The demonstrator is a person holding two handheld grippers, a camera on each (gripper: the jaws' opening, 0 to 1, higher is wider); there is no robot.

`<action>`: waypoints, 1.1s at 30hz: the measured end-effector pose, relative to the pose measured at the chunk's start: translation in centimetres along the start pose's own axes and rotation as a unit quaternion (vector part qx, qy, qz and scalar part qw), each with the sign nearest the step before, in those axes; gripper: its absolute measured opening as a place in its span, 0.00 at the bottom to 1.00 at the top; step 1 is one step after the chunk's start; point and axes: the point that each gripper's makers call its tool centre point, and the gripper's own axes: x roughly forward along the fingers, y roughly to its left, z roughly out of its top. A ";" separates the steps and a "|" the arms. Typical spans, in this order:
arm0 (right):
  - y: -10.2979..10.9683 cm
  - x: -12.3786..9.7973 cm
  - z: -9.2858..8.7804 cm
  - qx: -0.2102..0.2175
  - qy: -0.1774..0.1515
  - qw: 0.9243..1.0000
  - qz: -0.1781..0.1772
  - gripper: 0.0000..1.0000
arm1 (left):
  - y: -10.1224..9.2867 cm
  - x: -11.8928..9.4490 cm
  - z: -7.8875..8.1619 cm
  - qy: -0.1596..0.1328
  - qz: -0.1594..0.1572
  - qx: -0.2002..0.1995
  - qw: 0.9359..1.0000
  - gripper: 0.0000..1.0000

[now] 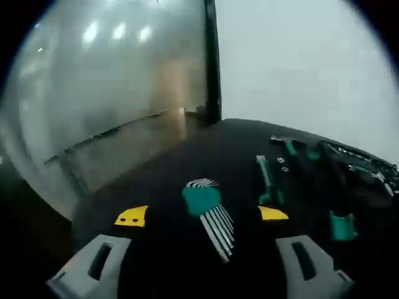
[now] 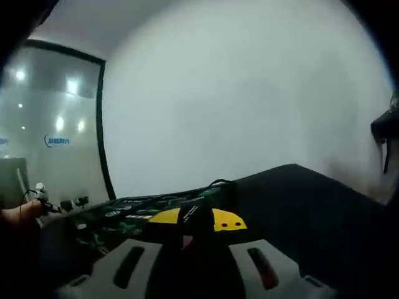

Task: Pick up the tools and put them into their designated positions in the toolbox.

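Pale grey moulded jaws on the left gripper (image 1: 202, 215), each with a dark oblong slot and a yellow tip pad; two small dark dots on the left pad. Same grey slotted jaws and dotted yellow pads on the right gripper (image 2: 196, 219).

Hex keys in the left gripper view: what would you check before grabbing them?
1. Left tongs open: ok.
2. Hex keys lying between the tips: ok.
3. Keys bundled in their green holder: ok.
4. Toolbox in sight: ok.
5. Key slot in the toolbox free: cannot tell.
6. Right tongs free to help: not ok, they seem shut on a black tool.
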 end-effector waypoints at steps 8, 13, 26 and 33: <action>0.1 0.2 -0.4 -0.006 0.013 1.000 0.002 0.15 | 0.1 3.1 -1.4 0.027 0.040 0.025 0.999 0.59; 0.1 0.4 -0.7 -0.008 0.021 1.000 0.002 0.15 | -0.7 4.1 -1.1 0.003 0.027 -0.002 1.000 0.42; -0.6 0.9 -1.3 -0.011 0.036 0.999 -0.003 0.15 | -1.6 3.2 -0.1 -0.049 0.001 0.055 0.997 0.27; -0.7 1.1 -1.8 -0.017 0.045 0.999 -0.003 0.15 | -3.0 0.4 3.9 -0.129 -0.044 0.032 0.990 0.27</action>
